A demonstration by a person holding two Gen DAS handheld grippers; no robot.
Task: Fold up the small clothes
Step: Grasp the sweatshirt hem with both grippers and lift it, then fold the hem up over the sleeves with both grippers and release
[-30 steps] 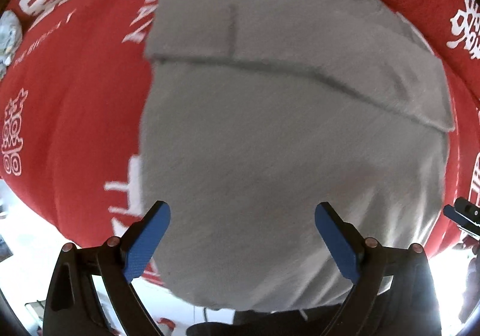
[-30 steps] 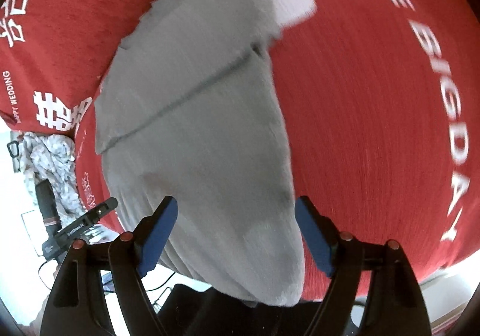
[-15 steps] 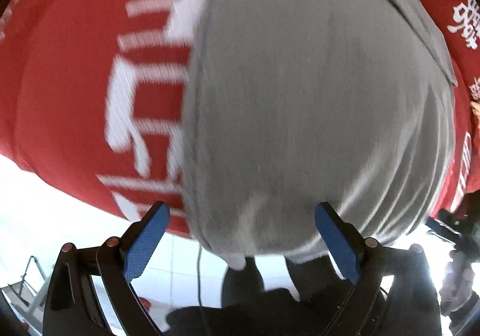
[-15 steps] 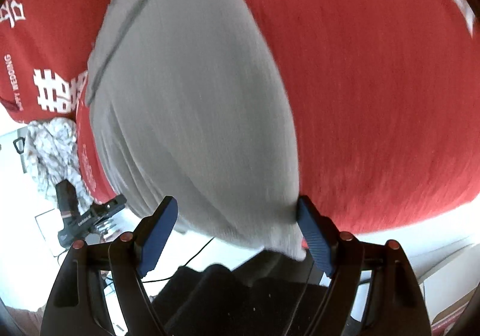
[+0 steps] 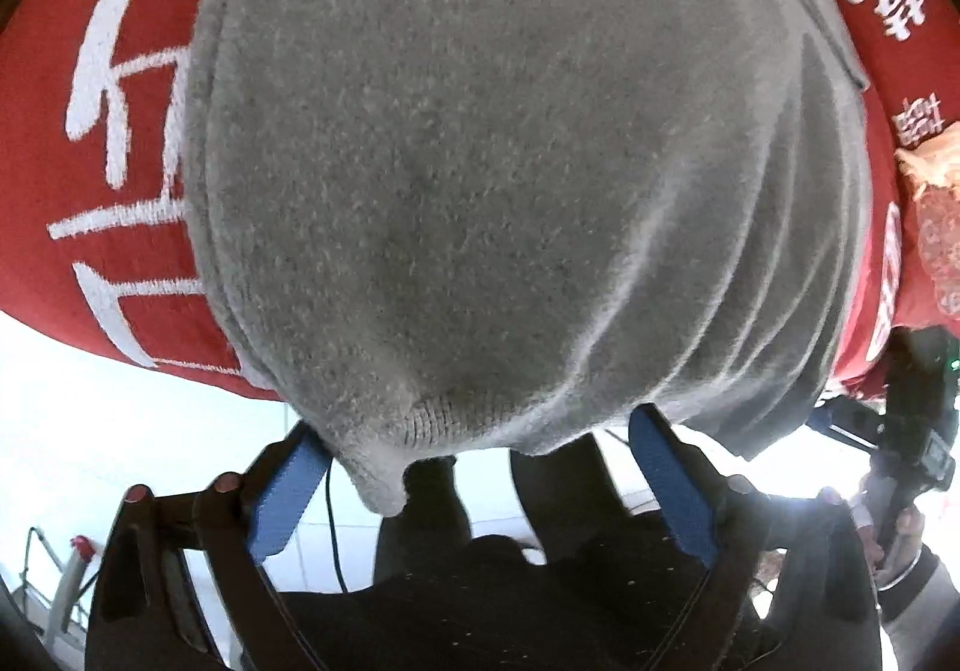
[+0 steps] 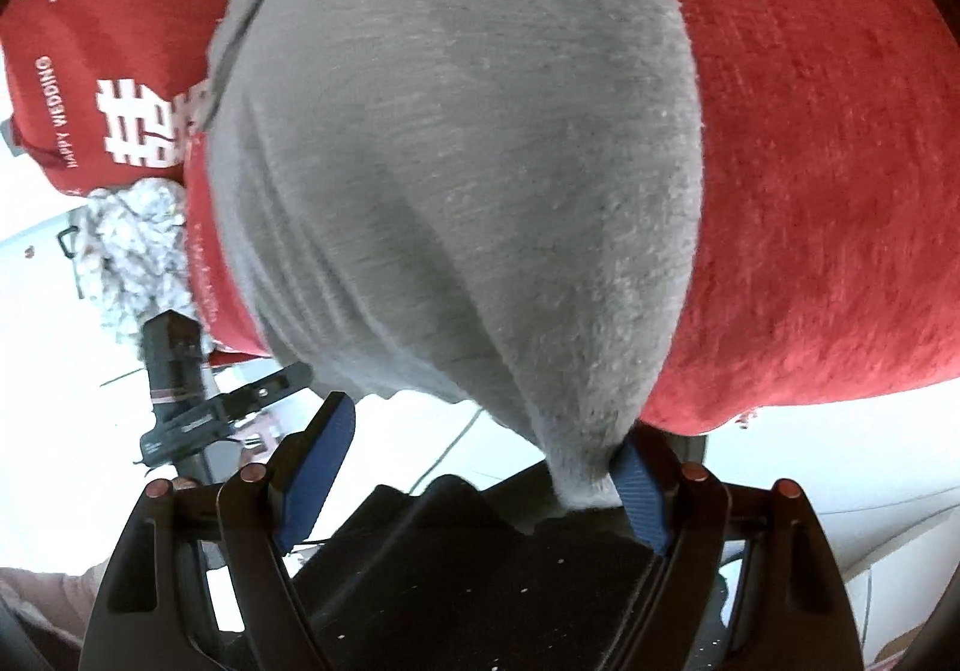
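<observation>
A grey knit garment (image 5: 510,161) lies on a red cloth with white lettering (image 5: 120,131), its near hem hanging over the table's front edge. My left gripper (image 5: 474,467) is open, and the hem's left corner (image 5: 384,485) droops between its blue pads. In the right wrist view the same garment (image 6: 480,161) fills the middle. My right gripper (image 6: 480,467) is open, with the hem's right corner (image 6: 582,473) resting against the right blue pad (image 6: 639,491).
The red cloth (image 6: 810,161) covers the table to its front edge. A crumpled white patterned cloth (image 6: 132,251) lies at the left edge. The other gripper's handle (image 6: 180,389) shows at the lower left. A pinkish item (image 5: 936,215) sits at the right.
Both grippers have dropped down and back to the table's front edge. The garment's near hem now hangs between the open fingers of each one.
</observation>
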